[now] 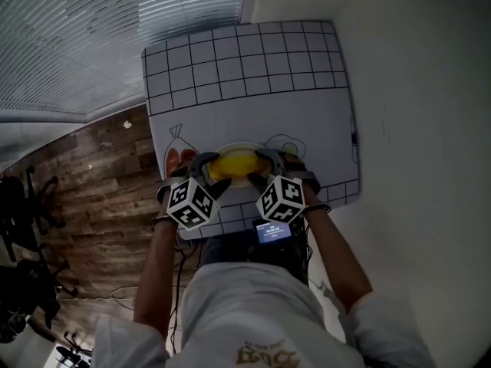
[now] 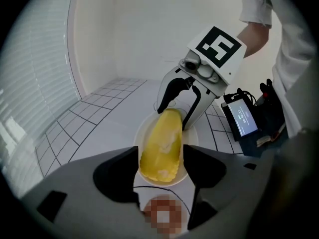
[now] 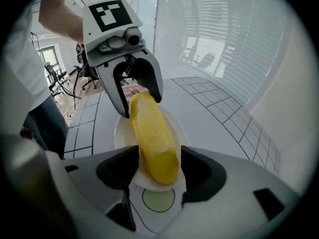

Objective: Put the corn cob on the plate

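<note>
Left claw: jaws spread wide, straddling one end of the corn cob. The pads stand just beside its flanks and, as far as we can judge, do not squeeze it.

Right claw: jaws likewise spread, straddling the opposite end, close against its sides with no visible pinch. The two claws face each other along the cob's length, both angled steeply down.

The corn cob lies lengthwise across the white plate, and its underside appears to rest on the dish. The plate sits near the front edge of the bench, on a white sheet printed with a grid and outline drawings. One circular outline shows just in front of the plate.

Handling: we judge the cob stiff and fairly light, so neither claw needs much force. Its surface looks smooth and glossy and its body is round, so we expect it to roll on the shallow plate and to slide out of a pinch on the tapered tips. We would take hold across the thicker body just inside each end, with the pads on opposite flanks. A single claw should grip at the middle, where the cob balances.

With the cob on the plate, we judge the placing all but complete.
</note>
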Demonstrator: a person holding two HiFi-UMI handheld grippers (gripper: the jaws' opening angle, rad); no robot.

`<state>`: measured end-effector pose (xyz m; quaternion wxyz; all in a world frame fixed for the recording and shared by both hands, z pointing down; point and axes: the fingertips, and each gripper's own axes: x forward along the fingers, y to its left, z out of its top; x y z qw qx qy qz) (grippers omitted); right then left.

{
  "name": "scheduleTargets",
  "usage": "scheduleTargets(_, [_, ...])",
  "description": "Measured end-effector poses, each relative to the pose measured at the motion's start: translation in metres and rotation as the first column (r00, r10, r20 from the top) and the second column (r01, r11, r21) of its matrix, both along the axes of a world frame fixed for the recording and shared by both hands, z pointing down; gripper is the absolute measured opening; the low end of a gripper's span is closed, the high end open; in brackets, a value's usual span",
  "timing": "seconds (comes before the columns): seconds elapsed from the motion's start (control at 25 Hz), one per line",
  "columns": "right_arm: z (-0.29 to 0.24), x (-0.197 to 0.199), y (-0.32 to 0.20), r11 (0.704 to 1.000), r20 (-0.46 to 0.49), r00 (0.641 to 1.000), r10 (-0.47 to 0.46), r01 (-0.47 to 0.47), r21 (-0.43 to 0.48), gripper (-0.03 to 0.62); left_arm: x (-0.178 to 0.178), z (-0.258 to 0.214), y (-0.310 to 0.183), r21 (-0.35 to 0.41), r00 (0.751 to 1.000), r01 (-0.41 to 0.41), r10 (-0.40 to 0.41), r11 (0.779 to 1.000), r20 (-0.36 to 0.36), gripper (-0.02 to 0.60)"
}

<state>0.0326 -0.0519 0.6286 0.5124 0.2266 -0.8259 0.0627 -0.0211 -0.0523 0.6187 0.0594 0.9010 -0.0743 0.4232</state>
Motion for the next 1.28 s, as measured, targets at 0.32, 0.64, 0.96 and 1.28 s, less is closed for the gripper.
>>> scheduleTargets(0.32, [-0.012, 0.024, 0.002, 0.996, -0.016, 0.996, 0.089, -0.089, 0.004, 0.270, -0.003, -0.024, -0.008, -0.001, 0.986, 0.112, -0.112, 0.994, -0.124, 0.278])
scheduleTargets(0.64, [-0.042, 0.029, 0.005, 0.980, 0.055, 0.979, 0.196, -0.197, 0.029, 0.268, -0.020, -0.062, -0.023, 0.145, 0.937, 0.285, -0.244, 0.948, -0.249, 0.276])
scheduleTargets(0.96, [-0.103, 0.028, -0.004, 0.914, 0.219, 0.920, 0.326, -0.366, 0.176, 0.052, -0.044, -0.136, -0.034, 0.147, 0.810, 0.506, -0.409, 0.850, -0.421, 0.029])
scheduleTargets(1.28, [-0.176, 0.040, 0.005, 0.783, 0.562, 0.687, 0.461, -0.612, 0.107, 0.008, -0.052, -0.203, -0.032, 0.147, 0.677, 0.617, -0.426, 0.773, -0.600, 0.009])
